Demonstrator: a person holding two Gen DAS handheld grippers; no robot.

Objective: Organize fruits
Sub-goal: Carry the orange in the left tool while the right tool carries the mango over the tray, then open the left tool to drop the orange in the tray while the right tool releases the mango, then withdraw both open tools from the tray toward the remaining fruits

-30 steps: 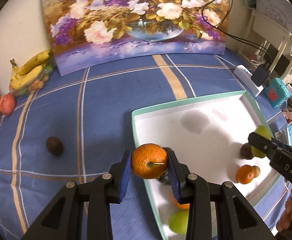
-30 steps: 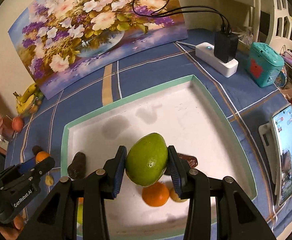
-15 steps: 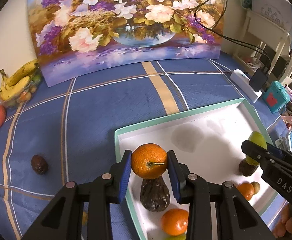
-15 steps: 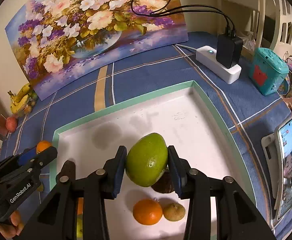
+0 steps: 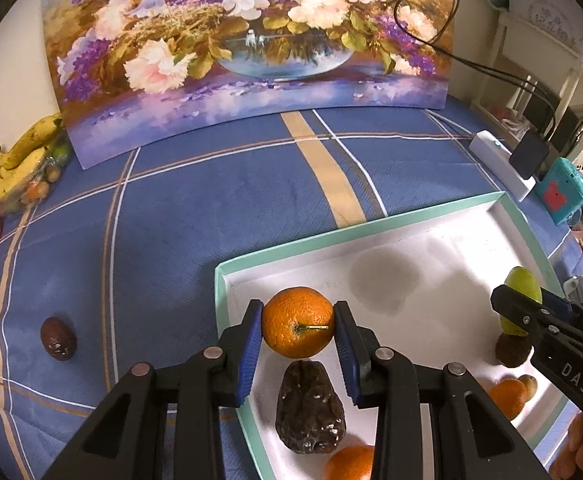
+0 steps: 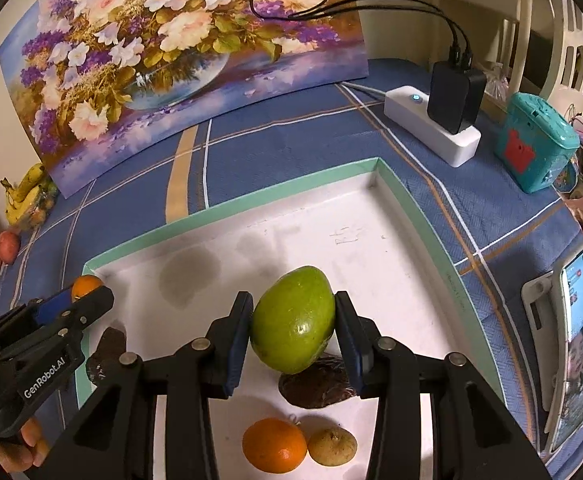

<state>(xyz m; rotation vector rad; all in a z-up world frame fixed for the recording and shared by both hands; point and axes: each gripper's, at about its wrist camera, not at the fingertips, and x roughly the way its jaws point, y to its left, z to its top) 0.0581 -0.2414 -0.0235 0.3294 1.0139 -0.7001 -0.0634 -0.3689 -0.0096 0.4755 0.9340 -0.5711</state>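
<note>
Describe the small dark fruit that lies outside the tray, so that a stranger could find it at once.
Start from the white tray with the green rim on the blue checked tablecloth. Look left of it, on the bare cloth: the dark brown fruit lies there alone. Every other dark fruit is inside the tray.

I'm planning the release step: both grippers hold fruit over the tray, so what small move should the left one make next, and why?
Probably ease the left gripper forward and down before opening. Its orange hangs over the tray's near-left corner, above a dark wrinkled fruit; bare white floor lies just ahead.
</note>
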